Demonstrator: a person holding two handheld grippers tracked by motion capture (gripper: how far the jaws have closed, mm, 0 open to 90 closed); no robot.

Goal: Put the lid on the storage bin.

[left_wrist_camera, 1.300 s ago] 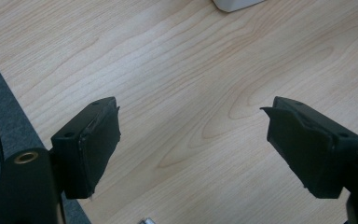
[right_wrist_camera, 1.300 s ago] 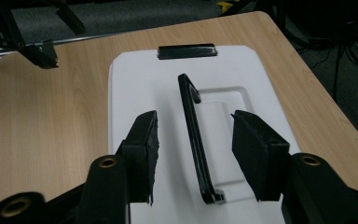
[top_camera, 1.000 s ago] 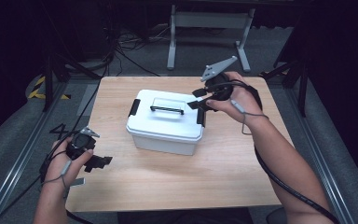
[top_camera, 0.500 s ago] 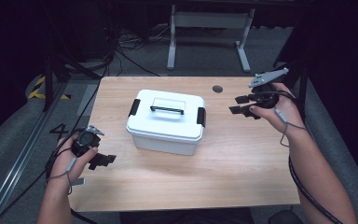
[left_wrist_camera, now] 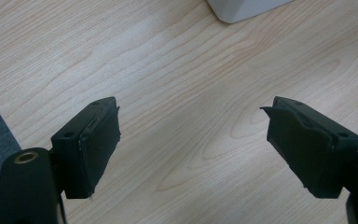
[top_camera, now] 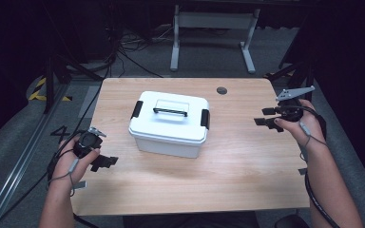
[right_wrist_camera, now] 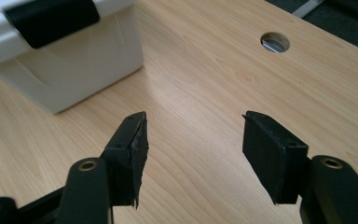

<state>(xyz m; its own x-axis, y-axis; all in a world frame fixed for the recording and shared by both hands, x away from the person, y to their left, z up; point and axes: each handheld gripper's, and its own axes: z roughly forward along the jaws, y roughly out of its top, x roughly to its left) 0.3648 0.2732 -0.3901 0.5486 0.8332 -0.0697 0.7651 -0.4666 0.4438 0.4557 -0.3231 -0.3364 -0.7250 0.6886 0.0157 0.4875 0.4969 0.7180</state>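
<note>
Now both grippers (top_camera: 103,161) (top_camera: 265,117) low over the table (top_camera: 247,161), flanking the box (top_camera: 169,124), jaws wide, empty.

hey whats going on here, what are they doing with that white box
A person sits at a wooden table with a claw tool in each hand. A white lidded box with black side latches and a handle sits shut in the middle. The right claw is off to the box's right, jaws just opened wider, nothing between them. The left claw rests near the table's left edge, open and empty. Neither touches the box.
</note>
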